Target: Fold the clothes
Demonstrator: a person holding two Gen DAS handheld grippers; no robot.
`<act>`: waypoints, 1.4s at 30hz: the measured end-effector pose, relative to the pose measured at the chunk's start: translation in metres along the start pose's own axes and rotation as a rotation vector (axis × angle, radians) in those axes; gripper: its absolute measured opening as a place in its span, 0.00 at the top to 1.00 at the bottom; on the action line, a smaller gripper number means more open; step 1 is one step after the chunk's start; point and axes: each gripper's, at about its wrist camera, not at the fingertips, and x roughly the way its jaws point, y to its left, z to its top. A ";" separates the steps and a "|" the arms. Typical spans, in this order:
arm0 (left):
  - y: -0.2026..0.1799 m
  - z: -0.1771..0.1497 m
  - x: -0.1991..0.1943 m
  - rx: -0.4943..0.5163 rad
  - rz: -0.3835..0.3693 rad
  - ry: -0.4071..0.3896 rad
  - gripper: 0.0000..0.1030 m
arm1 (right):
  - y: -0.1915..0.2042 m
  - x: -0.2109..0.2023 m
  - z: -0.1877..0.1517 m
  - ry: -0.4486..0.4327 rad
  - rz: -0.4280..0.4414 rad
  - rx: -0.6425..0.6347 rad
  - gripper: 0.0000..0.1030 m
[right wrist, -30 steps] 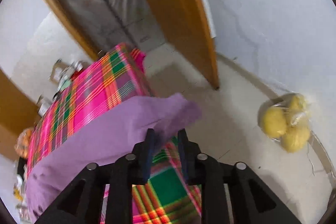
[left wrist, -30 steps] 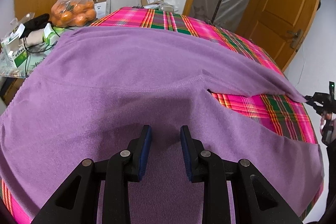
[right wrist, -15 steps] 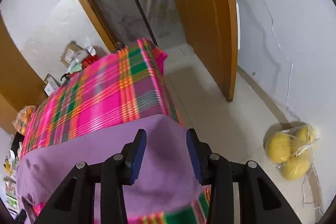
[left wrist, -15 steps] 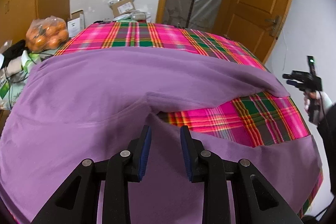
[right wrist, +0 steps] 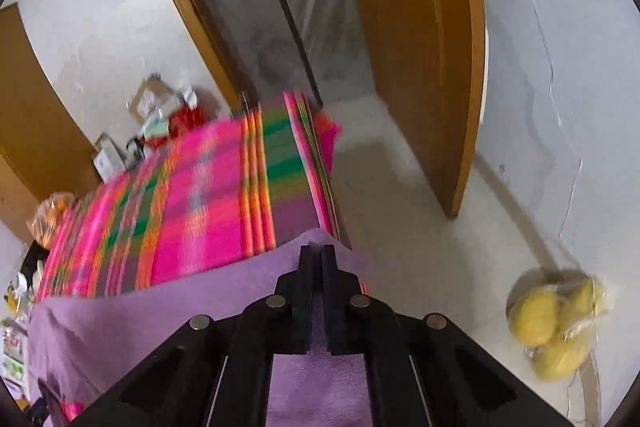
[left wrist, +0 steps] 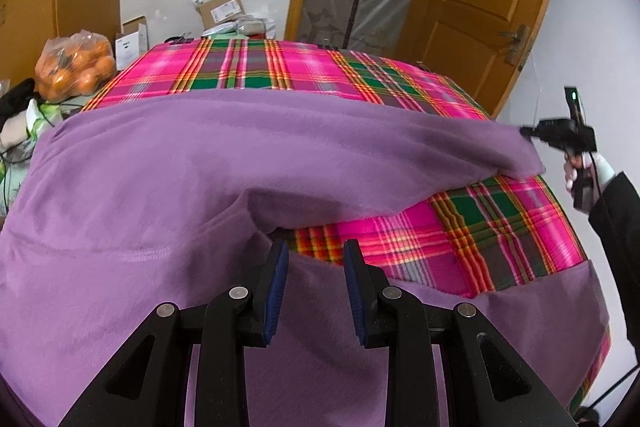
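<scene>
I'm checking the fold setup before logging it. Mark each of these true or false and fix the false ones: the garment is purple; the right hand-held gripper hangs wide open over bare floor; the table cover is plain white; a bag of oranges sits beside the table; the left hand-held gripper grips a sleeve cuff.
1. The soft purple fleece garment is purple. True.
2. The right hand-held gripper hangs wide open over bare floor. False: its jaws are closing on the garment's edge.
3. The table cover is plain white. False: it is a pink and green plaid cloth.
4. A clear plastic bag of oranges sits beside the table. True.
5. The left hand-held gripper grips a cuff. False: its jaws stand apart, gripping nothing.
</scene>
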 end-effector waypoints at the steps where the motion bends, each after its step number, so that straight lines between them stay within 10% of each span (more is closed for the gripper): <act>1: -0.001 0.002 0.001 0.005 0.000 -0.002 0.71 | 0.006 -0.001 0.007 -0.022 -0.007 -0.012 0.96; 8: -0.001 0.009 0.006 0.001 -0.002 -0.004 0.71 | 0.021 0.010 0.020 -0.019 -0.128 -0.028 0.89; 19: 0.008 0.004 -0.006 -0.026 -0.005 -0.028 0.71 | -0.044 -0.016 -0.052 0.072 -0.008 0.227 0.67; 33: 0.047 0.027 -0.022 -0.081 0.114 -0.109 0.71 | 0.194 -0.056 -0.128 0.178 0.320 -0.465 0.67; 42: 0.041 0.043 0.028 -0.042 0.052 0.008 0.71 | 0.267 -0.028 -0.172 0.262 0.387 -0.614 0.70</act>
